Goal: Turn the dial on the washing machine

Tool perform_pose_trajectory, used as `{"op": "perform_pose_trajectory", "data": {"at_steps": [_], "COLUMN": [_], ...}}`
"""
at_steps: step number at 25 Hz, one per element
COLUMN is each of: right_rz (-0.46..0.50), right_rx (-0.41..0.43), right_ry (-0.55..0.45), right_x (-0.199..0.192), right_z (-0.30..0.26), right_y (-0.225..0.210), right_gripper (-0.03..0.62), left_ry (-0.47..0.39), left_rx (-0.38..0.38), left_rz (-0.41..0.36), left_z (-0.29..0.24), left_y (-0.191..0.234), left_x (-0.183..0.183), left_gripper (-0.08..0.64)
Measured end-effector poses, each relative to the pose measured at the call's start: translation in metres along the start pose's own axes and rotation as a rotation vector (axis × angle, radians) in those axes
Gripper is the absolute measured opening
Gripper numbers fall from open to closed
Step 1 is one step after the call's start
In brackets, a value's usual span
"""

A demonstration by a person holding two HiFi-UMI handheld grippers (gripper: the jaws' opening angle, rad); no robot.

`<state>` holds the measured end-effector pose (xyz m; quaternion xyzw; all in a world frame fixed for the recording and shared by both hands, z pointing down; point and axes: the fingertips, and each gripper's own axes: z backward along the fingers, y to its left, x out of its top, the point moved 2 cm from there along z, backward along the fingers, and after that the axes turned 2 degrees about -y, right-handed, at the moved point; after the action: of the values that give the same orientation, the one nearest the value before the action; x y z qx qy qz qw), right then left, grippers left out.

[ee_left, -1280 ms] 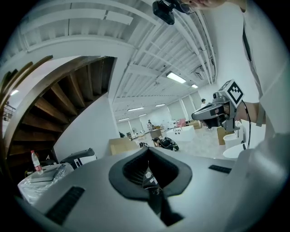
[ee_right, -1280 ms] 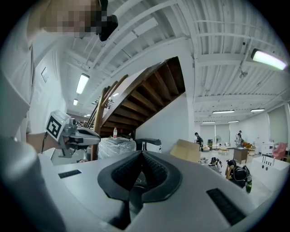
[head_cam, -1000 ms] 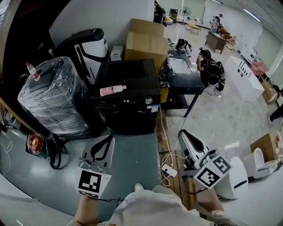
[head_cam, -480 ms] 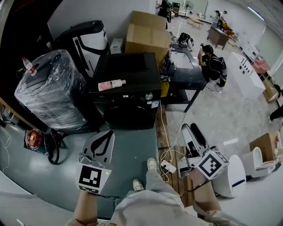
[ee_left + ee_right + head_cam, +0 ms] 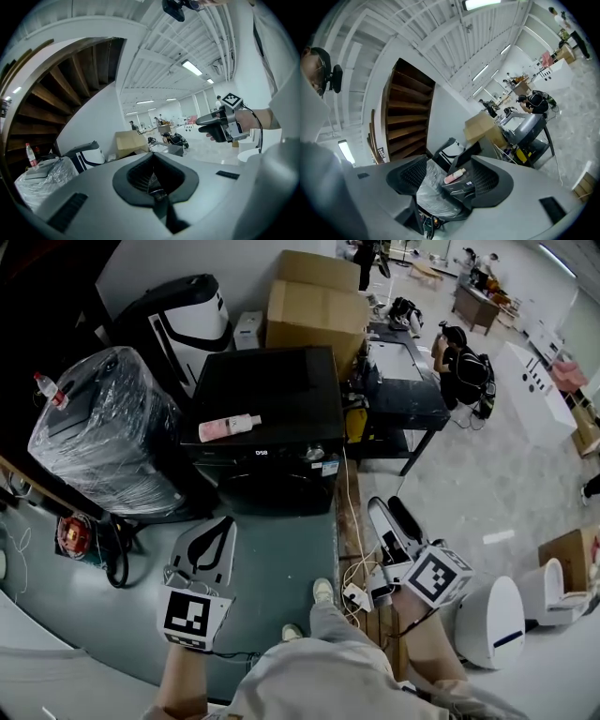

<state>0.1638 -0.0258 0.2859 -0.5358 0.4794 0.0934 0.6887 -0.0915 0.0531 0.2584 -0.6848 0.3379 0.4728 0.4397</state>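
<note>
Dial [image 5: 314, 453] sits as a small silver knob on the front panel of the black washing machine [image 5: 272, 395], just below the lid where a pink bottle [image 5: 230, 427] lies. The right gripper [image 5: 388, 521] hangs well short of it, its jaws opening with nothing between them; the right gripper view frames the machine through the gap. I judge this as readying to grasp the knob, with the reach yet to come. The left gripper [image 5: 217, 538] hovers apart, jaws together and empty.
</note>
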Motion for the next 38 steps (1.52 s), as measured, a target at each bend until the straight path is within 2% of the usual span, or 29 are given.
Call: {"op": "perform_pose_trajectory", "data": {"at_steps": [8, 15, 20, 24, 28, 31, 34, 38], "right_rz": [-0.027, -0.062, -0.197, -0.331, -0.399, -0.448, -0.514, -0.549], "right_rx": [0.043, 0.077, 0.097, 0.135, 0.14, 0.124, 0.12, 0.077], "right_ry": [0.101, 0.178, 0.15, 0.11, 0.081, 0.054, -0.017, -0.075], "right_x": [0.008, 0.003, 0.003, -0.001, -0.016, -0.027, -0.031, -0.045], "right_z": [-0.081, -0.13, -0.15, -0.168, -0.189, -0.202, -0.213, -0.229], "right_y": [-0.05, -0.079, -0.092, -0.097, -0.106, -0.119, -0.13, -0.149], "right_gripper": [0.301, 0.299, 0.299, 0.299, 0.305, 0.316, 0.325, 0.334], "left_ry": [0.042, 0.04, 0.07, 0.035, 0.04, 0.033, 0.037, 0.033], "left_rx": [0.099, 0.146, 0.089, 0.096, 0.023, -0.002, -0.047, -0.047], "left_rz": [0.04, 0.095, 0.0, 0.064, -0.022, -0.012, -0.038, -0.011], "left_z": [-0.077, -0.111, -0.135, -0.15, -0.168, -0.184, -0.198, -0.212], "left_y": [0.029, 0.042, 0.04, 0.051, 0.059, 0.07, 0.083, 0.103], "left_x": [-0.019, -0.026, -0.026, -0.025, -0.045, -0.054, -0.074, -0.099], "left_gripper": [0.018, 0.018, 0.018, 0.018, 0.018, 0.018, 0.018, 0.018]}}
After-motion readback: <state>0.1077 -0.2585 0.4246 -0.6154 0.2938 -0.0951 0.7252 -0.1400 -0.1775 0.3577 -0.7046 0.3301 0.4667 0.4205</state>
